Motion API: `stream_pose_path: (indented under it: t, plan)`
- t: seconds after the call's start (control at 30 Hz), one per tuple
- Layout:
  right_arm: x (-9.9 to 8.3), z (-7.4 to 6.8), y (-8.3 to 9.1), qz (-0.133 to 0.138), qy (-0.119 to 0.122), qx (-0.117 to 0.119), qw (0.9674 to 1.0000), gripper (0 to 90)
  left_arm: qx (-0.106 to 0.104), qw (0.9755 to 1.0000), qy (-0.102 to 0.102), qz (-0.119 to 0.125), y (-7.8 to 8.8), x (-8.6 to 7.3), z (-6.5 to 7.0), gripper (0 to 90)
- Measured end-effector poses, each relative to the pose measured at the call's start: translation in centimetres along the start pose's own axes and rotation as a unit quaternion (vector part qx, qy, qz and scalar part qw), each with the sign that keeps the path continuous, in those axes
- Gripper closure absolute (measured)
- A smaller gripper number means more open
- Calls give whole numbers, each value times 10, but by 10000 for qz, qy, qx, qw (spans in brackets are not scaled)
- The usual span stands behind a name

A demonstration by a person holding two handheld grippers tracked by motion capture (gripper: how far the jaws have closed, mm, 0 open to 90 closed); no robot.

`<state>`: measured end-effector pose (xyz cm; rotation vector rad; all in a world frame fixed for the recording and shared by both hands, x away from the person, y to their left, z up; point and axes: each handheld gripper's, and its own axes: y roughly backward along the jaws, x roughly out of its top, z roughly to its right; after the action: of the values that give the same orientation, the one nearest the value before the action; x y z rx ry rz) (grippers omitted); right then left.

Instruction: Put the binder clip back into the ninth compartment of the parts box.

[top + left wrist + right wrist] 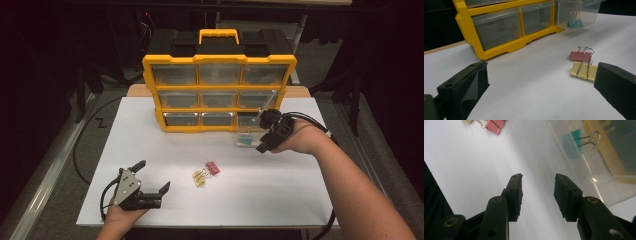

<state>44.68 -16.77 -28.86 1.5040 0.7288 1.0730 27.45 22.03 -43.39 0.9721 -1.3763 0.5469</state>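
The teal binder clip point(574, 141), light, stiff and slick, lies in the pulled-out clear drawer point(604, 182) just ahead of the half-open, empty right gripper point(538, 178); pinch its wire loops

I can read no text, label, brand or number anywhere: nothing on the yellow drawer organizer point(219, 92), its clear drawers, the binder clips point(206, 173) or the white table point(165, 150).
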Motion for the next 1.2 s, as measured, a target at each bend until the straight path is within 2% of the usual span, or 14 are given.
stream_pose_path:
  t: [0.17,0.77,1.1,1.2]
  plan:
    - [-4,-7,-3,-101,41,21,9999,567,7,10000,8,26,0,0,0,3]
    - [-7,-31,-16,-181,139,73,9997,414,-19,10000,-12,22,1,1,1,3]
    - [-16,-38,-37,-224,98,13,9997,293,-36,10000,-26,14,1,1,1,3]
    - [-19,-40,-44,-231,105,51,9997,282,-24,10000,-20,16,1,1,1,3]
